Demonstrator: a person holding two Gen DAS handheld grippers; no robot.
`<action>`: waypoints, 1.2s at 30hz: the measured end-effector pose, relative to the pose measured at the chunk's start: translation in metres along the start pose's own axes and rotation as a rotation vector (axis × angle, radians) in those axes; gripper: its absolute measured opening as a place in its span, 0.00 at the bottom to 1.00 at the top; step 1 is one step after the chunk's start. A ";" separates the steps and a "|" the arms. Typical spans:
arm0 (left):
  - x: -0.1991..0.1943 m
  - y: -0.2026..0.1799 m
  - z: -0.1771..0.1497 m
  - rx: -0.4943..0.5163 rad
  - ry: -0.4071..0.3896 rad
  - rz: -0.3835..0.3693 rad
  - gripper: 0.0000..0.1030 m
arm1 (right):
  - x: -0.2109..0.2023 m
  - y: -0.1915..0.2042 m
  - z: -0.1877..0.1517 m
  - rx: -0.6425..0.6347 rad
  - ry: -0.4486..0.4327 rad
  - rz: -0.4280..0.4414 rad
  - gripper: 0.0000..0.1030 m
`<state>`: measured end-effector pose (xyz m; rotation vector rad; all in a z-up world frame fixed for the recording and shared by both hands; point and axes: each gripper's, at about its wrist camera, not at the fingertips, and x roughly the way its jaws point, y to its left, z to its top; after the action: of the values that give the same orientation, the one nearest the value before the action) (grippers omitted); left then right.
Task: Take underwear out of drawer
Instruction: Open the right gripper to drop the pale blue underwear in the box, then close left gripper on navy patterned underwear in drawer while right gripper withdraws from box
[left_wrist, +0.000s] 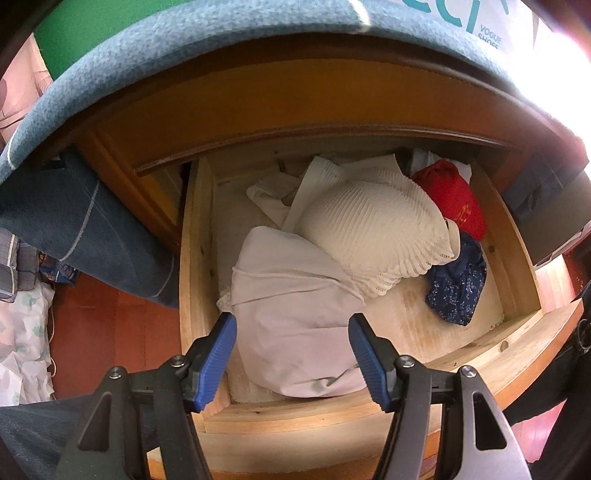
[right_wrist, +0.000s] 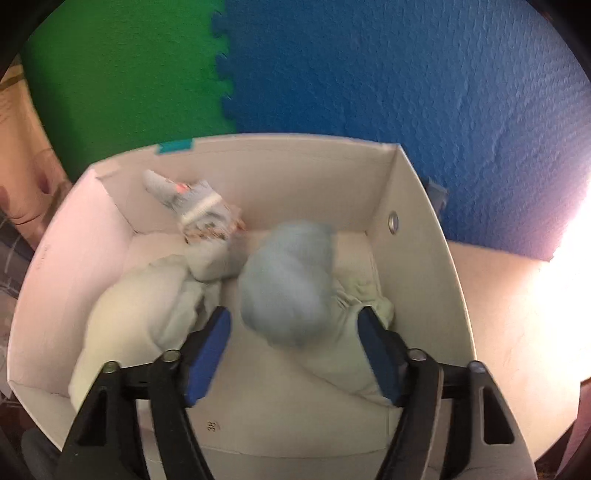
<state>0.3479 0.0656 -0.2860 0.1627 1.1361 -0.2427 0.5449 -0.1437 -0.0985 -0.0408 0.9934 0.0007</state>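
In the left wrist view an open wooden drawer (left_wrist: 517, 273) holds several garments: a pale lilac one (left_wrist: 291, 314) at the front, a cream ribbed one (left_wrist: 373, 229) behind it, a red one (left_wrist: 454, 199) and a navy floral one (left_wrist: 458, 288) at the right. My left gripper (left_wrist: 291, 325) is open and empty, just above the lilac garment. In the right wrist view my right gripper (right_wrist: 293, 321) is open over a white box (right_wrist: 424, 236). A blurred light blue garment (right_wrist: 291, 280) is between and ahead of the fingers, free of them. Pale green garments (right_wrist: 147, 306) lie in the box.
A blue carpeted top (left_wrist: 184, 48) overhangs the drawer. Blue fabric (left_wrist: 85, 225) hangs at the left over a red-brown floor (left_wrist: 110, 332). The box stands on green (right_wrist: 129, 74) and blue foam mats (right_wrist: 406, 74); a grey patterned bundle (right_wrist: 195, 206) lies at its back.
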 end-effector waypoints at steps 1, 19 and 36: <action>0.000 0.000 -0.001 0.002 -0.003 -0.001 0.63 | -0.006 0.002 -0.001 -0.011 -0.028 0.008 0.80; 0.016 -0.089 0.026 0.055 0.030 -0.144 0.63 | -0.154 -0.084 -0.085 0.162 -0.573 0.100 0.99; 0.095 -0.172 0.060 0.082 0.451 -0.119 0.63 | -0.119 -0.161 -0.184 0.257 -0.703 0.027 1.00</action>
<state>0.3911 -0.1247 -0.3487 0.2297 1.5869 -0.3707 0.3290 -0.3091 -0.0940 0.1980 0.2855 -0.0826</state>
